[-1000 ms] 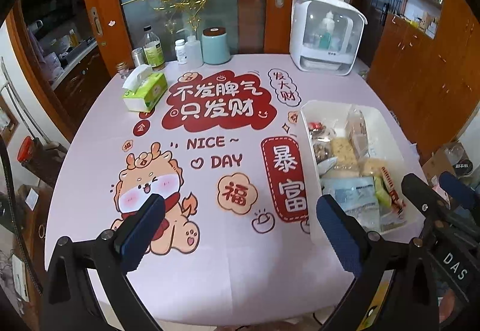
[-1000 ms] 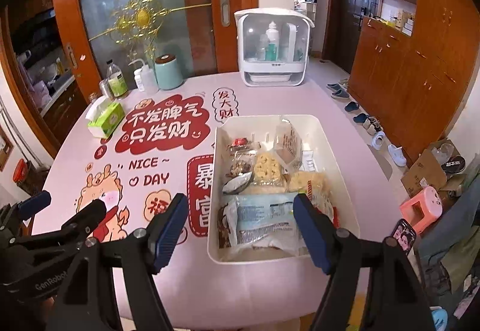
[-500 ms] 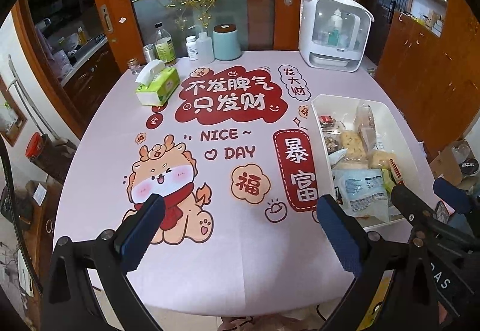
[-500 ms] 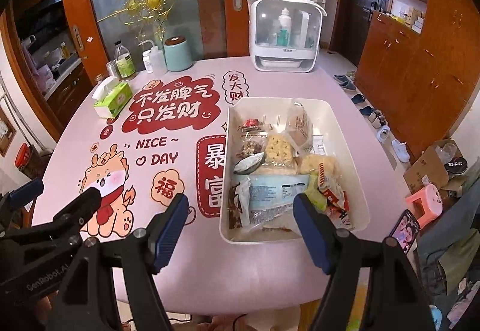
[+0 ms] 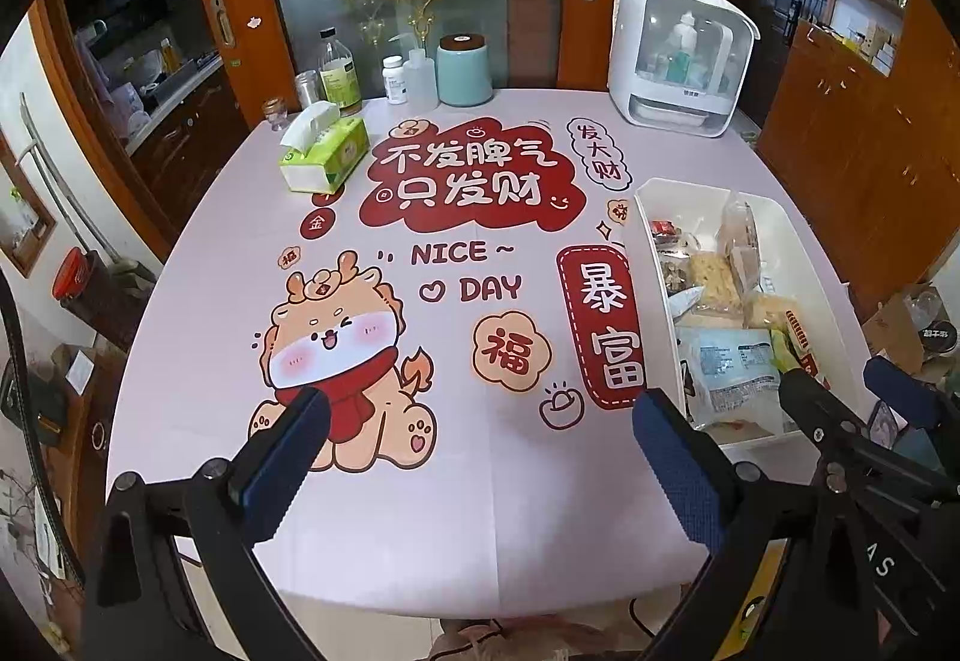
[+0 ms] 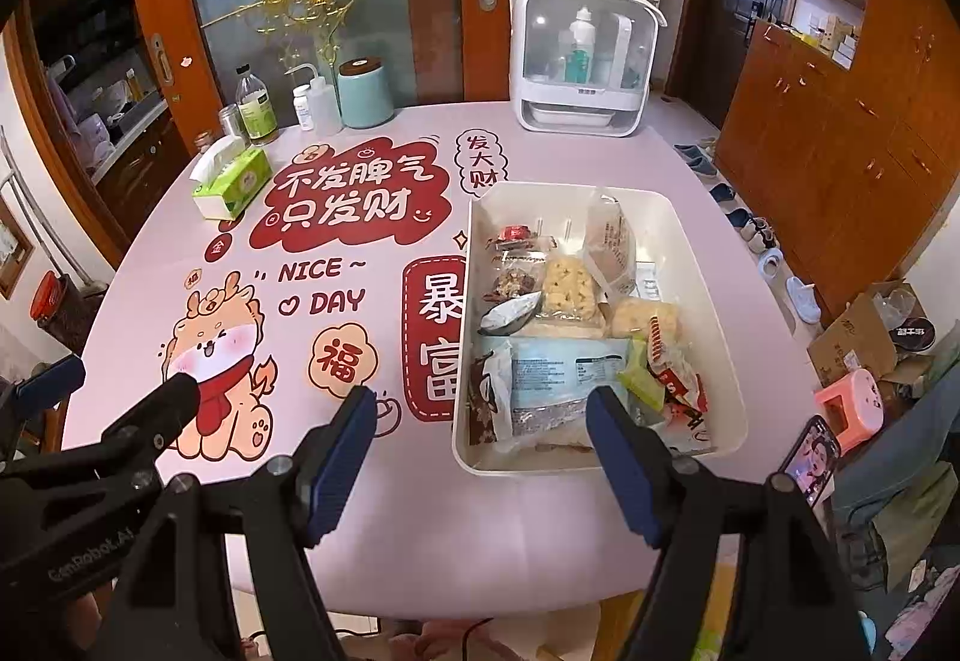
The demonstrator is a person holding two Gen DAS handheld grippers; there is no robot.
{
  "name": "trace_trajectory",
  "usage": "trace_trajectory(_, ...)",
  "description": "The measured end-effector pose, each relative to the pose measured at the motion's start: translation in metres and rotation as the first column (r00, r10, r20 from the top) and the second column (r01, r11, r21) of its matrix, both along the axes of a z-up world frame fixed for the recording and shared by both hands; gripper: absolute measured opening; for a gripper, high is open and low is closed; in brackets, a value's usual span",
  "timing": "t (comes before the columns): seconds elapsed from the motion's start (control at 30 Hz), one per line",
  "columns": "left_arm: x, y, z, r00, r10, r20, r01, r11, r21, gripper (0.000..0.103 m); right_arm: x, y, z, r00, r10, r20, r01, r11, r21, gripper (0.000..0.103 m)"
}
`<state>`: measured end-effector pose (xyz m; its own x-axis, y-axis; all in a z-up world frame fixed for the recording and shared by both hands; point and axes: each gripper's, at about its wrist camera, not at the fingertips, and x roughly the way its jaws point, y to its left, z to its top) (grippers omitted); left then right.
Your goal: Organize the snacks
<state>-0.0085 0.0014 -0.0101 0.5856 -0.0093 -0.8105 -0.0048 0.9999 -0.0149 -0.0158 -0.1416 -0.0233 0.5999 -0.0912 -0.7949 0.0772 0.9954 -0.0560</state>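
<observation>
Many snacks (image 6: 570, 325) are lying in a white bin (image 6: 717, 301) that is sitting on the right side of the bench (image 6: 420, 511). A big pale blue packet (image 6: 564, 373) is lying at the bin's near end, just ahead of the right hand-held gripper (image 6: 483, 457), whose fingers are spread wide apart and holding nothing. The left hand-held gripper (image 5: 480, 454) is hanging over the bench to the left of the bin, fingers apart too. A green tissue box (image 5: 327, 157) is sitting far back.
</observation>
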Motion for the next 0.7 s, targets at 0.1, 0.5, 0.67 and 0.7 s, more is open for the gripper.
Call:
trace_trajectory(0.1, 0.0010, 0.0007, -0.0008, 1.000, 0.000, -0.006, 0.000, 1.000, -0.004, 0.100, 0.0000, 0.0005, -0.0003, 1.000, 0.000, -0.002, 0.000, 1.000, -0.001, 0.073)
trace_trajectory(0.5, 0.0017, 0.0006, -0.0033, 1.000, -0.002, -0.012, 0.002, 1.000, -0.012, 0.100, 0.0010, 0.0015, -0.0033, 1.000, 0.001, -0.012, -0.001, 1.000, -0.003, 0.073)
trace_trajectory(0.67, 0.0023, -0.0007, -0.0037, 1.000, -0.005, -0.013, 0.005, 1.000, -0.016, 0.100, 0.0002, 0.0005, -0.0097, 1.000, 0.003, -0.023, -0.003, 1.000, -0.006, 0.073)
trace_trajectory(0.7, 0.0026, -0.0008, -0.0040, 1.000, -0.006, -0.013, 0.006, 1.000, -0.018, 0.100, -0.0004, 0.0004, -0.0099, 1.000, 0.002, -0.022, -0.002, 1.000, -0.007, 0.073)
